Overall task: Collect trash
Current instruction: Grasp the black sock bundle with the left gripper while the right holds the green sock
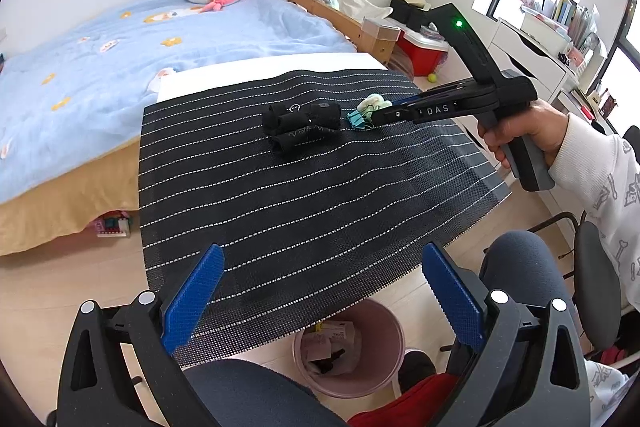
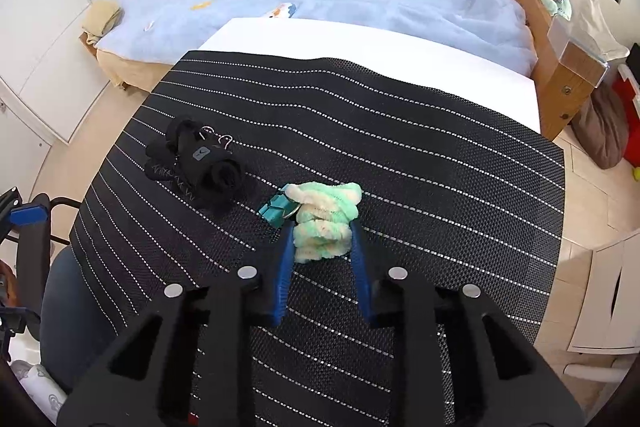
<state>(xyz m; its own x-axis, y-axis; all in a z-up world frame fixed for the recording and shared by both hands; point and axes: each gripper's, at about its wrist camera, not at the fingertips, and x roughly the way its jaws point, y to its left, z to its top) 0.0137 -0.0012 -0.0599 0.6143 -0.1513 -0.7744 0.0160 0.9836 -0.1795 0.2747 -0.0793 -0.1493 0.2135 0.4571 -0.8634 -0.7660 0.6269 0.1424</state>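
A fluffy green-and-cream wad (image 2: 325, 223) lies on the black striped mat (image 2: 400, 155), touching a teal binder clip (image 2: 276, 209). My right gripper (image 2: 322, 231) has its blue fingers on both sides of the wad, closed against it. In the left wrist view the wad (image 1: 375, 102), the clip (image 1: 359, 119) and the right gripper (image 1: 378, 111) sit at the mat's far right. A black rolled glove bundle (image 1: 302, 126) lies left of them. My left gripper (image 1: 320, 291) is open and empty above the mat's near edge. A pink trash bin (image 1: 348, 347) stands on the floor below.
A bed with a blue quilt (image 1: 120, 67) and plush toys stands beyond the table. A red box (image 1: 424, 53) and white drawers (image 1: 532, 59) stand at the right. A chair (image 1: 592, 287) is beside my knee.
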